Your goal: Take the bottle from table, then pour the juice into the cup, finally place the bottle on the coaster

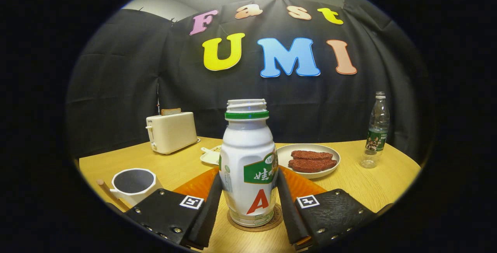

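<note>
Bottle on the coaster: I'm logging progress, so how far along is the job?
Near the end, it seems. Done: the white bottle stands upright and capless on the round coaster. Whether juice was poured is unclear; the cup's inside is too dark to tell. In hand: the tongs flank the bottle, fingers against its sides, apparently gripping. Left: open and back away.
</note>
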The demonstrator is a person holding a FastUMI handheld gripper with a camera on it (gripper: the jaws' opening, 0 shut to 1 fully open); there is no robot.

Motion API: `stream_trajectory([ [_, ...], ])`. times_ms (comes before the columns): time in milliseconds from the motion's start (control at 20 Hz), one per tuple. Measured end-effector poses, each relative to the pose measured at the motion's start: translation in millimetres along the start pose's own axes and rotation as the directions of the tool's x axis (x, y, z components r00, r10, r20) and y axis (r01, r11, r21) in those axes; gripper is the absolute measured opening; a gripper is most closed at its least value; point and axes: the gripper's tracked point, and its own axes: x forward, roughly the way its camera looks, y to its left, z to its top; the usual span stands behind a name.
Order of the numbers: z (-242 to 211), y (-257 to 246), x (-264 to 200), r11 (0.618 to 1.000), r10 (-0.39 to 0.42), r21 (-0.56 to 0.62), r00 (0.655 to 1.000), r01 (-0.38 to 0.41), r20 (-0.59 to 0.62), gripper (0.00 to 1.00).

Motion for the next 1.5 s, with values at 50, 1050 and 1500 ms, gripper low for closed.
stream_trajectory([
  [50, 0, 0, 0, 1.000, -0.003, 0.000, 1.000, 0.003, 0.002, 0.74],
  [1050, 119, 27, -60, 0.990, -0.007, -0.133, 0.972, 0.039, 0.234, 0.99],
  [1500, 172, -11, -110, 0.989, -0.053, -0.113, 0.934, 0.099, 0.352, 0.97],
])
